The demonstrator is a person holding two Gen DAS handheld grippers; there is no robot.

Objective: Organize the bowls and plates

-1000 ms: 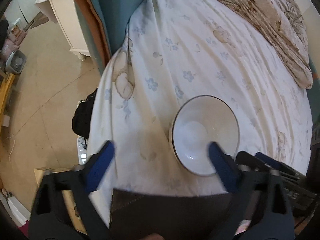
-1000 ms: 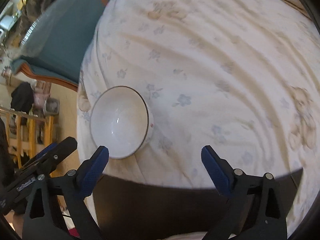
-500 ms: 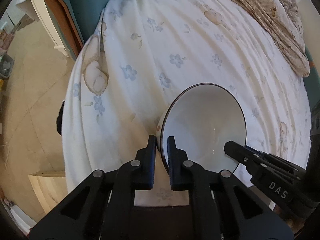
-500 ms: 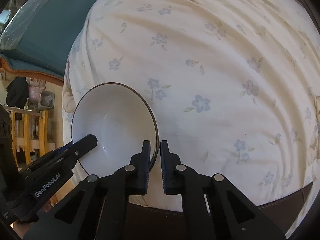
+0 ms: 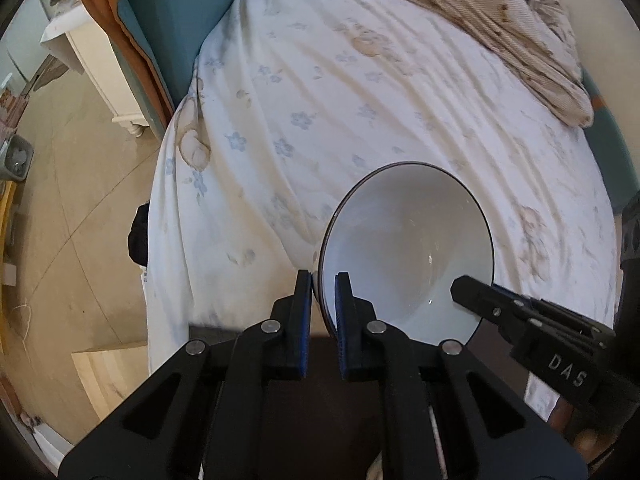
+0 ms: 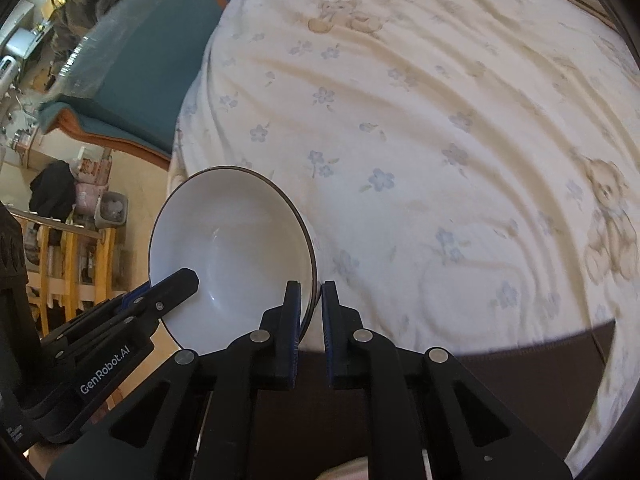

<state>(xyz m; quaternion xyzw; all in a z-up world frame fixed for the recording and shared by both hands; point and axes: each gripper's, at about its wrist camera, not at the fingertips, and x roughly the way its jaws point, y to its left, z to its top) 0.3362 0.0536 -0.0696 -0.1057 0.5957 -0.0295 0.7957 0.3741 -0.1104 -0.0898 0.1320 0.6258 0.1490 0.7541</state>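
White ceramic bowl with a thin dark rim (image 5: 408,248) sits tilted at the near edge of the bed, over the floral-and-teddy-bear printed cream bedsheet (image 5: 360,100). Whether its base touches the sheet cannot be told.

Left claw (image 5: 323,280): closed down to a narrow gap, blue-padded fingers pinching the bowl's rim on its left side, one finger inside the bowl and one outside.

Right claw (image 6: 307,290): likewise nearly closed, gripping the rim on the bowl's right side, one pad inside, one outside. Bowl held from both sides at once; each claw's black body shows in the other's view, reaching the opposite rim.

Dark brown bed frame edge (image 6: 520,356) runs just below the bowl. Rumpled beige patterned blanket (image 5: 500,20) lies at the far end of the bed, well apart from the bowl. Teal headboard with orange-brown trim (image 5: 160,20) stands beside the sheet's left edge. Beige tiled floor (image 5: 80,200) to the left; white cabinet (image 5: 104,64) near the headboard.
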